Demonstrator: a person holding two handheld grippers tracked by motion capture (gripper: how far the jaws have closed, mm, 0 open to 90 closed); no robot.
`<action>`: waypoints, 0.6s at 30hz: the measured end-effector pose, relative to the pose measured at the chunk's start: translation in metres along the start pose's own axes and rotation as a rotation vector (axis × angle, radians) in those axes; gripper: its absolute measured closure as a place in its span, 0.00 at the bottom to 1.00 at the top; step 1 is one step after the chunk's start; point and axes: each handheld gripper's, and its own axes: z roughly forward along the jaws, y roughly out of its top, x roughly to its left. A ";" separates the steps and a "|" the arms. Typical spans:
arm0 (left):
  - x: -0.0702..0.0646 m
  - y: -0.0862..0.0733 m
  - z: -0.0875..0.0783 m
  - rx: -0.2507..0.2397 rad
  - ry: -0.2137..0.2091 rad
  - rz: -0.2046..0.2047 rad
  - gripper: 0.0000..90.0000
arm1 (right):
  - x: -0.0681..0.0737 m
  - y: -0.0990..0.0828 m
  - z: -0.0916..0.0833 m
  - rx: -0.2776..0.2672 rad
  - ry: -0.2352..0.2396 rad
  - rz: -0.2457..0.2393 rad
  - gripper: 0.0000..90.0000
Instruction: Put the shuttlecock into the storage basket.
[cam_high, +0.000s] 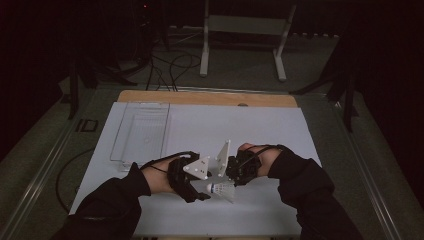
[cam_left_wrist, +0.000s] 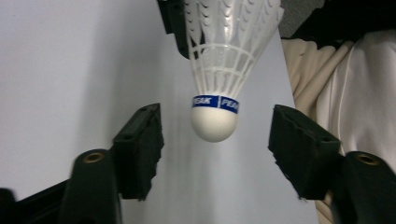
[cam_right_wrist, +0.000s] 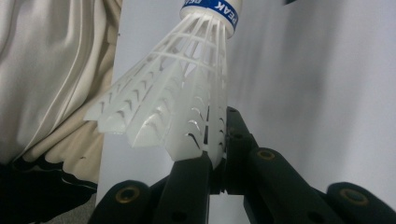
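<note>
A white plastic shuttlecock (cam_high: 222, 190) with a blue band hangs above the white table sheet (cam_high: 210, 125), near its front edge. My right gripper (cam_right_wrist: 215, 156) is shut on the rim of the shuttlecock's skirt (cam_right_wrist: 173, 112). The white cork head (cam_left_wrist: 215, 122) points toward my left gripper (cam_left_wrist: 215, 149), which is open, its two black pads standing either side of the head without touching it. In the high view the left gripper (cam_high: 202, 192) and right gripper (cam_high: 231, 181) face each other closely, each with a grey three-cornered plate on top.
A clear plastic tray (cam_high: 141, 132) lies on the left part of the sheet. A wooden board edge (cam_high: 205, 97) shows behind the sheet. Cables (cam_high: 170, 67) and a white metal stand (cam_high: 242, 37) sit on the floor beyond the table.
</note>
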 end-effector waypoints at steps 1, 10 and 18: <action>0.000 0.000 0.001 0.001 -0.004 0.001 0.44 | 0.000 0.000 0.000 -0.003 0.001 -0.005 1.00; -0.001 0.002 0.008 0.026 0.011 0.025 0.52 | 0.001 0.001 -0.001 -0.019 -0.002 -0.003 1.00; -0.001 0.002 0.010 0.030 -0.012 0.039 0.67 | 0.002 0.001 -0.002 -0.019 -0.002 -0.003 1.00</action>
